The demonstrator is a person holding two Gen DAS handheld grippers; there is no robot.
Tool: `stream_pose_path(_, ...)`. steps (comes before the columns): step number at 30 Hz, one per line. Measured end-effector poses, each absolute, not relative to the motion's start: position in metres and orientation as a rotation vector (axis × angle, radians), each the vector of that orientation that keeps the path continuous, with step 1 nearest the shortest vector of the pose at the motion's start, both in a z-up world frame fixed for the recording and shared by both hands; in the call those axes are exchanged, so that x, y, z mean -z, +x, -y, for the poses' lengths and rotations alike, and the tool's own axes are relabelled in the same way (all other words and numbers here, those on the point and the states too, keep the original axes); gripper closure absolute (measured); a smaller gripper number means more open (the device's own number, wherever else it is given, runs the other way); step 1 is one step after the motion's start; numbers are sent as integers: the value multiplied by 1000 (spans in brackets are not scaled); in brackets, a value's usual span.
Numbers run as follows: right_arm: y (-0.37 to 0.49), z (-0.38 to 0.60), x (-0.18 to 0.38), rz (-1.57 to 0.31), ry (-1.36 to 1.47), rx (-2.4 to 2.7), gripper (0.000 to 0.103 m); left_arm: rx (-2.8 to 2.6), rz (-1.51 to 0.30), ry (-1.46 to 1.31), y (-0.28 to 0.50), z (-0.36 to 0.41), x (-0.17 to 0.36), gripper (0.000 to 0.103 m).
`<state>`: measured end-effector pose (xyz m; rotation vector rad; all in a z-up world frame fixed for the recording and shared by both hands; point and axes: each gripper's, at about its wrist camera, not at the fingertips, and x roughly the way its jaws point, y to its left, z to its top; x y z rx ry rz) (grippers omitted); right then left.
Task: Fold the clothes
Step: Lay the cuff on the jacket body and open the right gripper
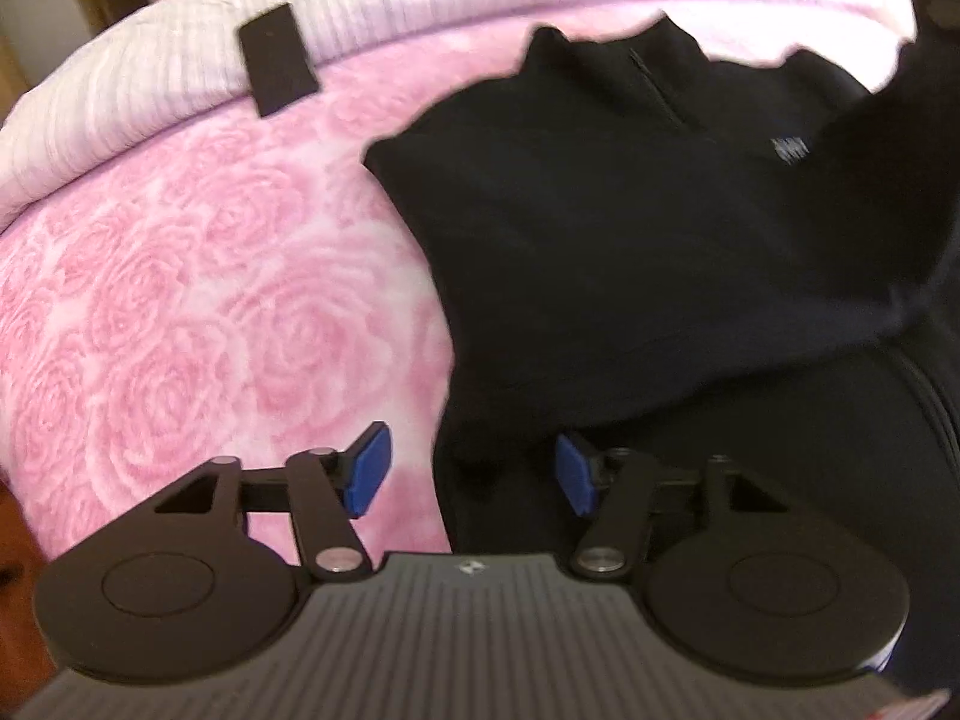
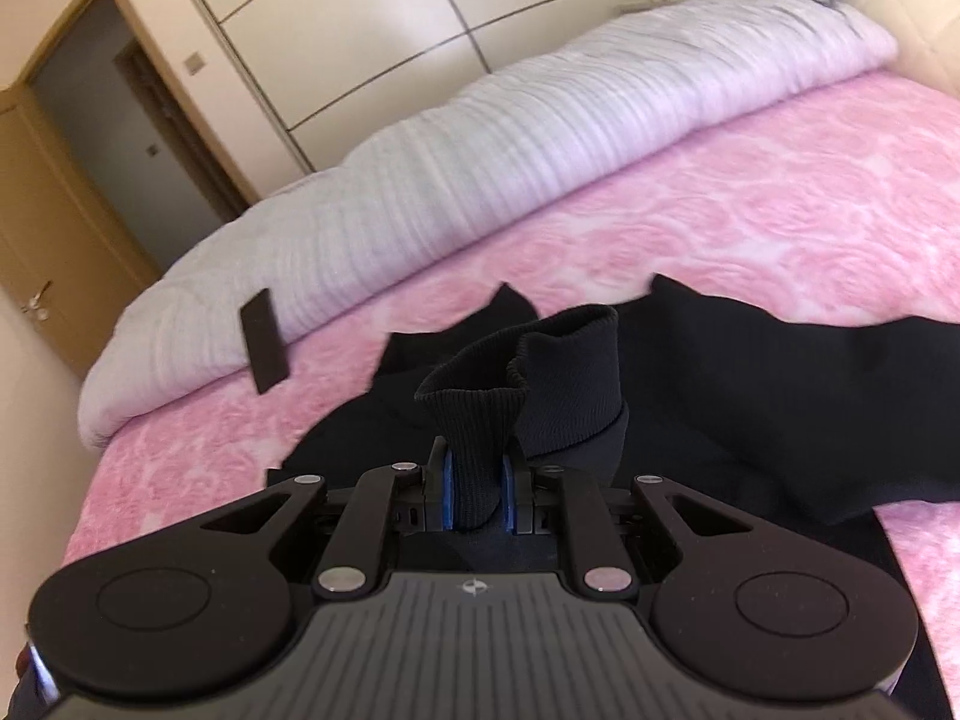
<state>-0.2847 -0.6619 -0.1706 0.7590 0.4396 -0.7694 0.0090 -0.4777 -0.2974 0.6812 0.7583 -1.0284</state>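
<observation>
We cannot read the small grey print point(image 1: 789, 151) on the chest of the black zip-neck pullover point(image 1: 600, 228); blur smears it. The pullover's right side runs off the left wrist picture's edge. In the right wrist view, the ribbed black cuff point(image 2: 480, 450) hides most of the blue pads point(image 2: 447, 489), and the pullover's body lies behind it. The flat black rectangular object point(image 2: 264, 341) on the pale grey ribbed duvet point(image 2: 480, 150) stays unidentifiable.
</observation>
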Motion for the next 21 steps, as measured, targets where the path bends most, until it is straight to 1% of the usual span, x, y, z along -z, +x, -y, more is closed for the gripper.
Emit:
stream_pose_path(5,-273,660,165,-432,753,755,87,862,-742,568,29,464,291,50)
stream_pose_path(13,-271,661,179,-472,783,779,86,943,-820,607,37,450,294,48)
stream_pose_path(16,-276,665,182,-471,791,802,86,980,-794,617,31,438,282,46)
stream_pose_path(21,-279,672,182,-468,786,809,86,1008,-623,608,28,436,252,46)
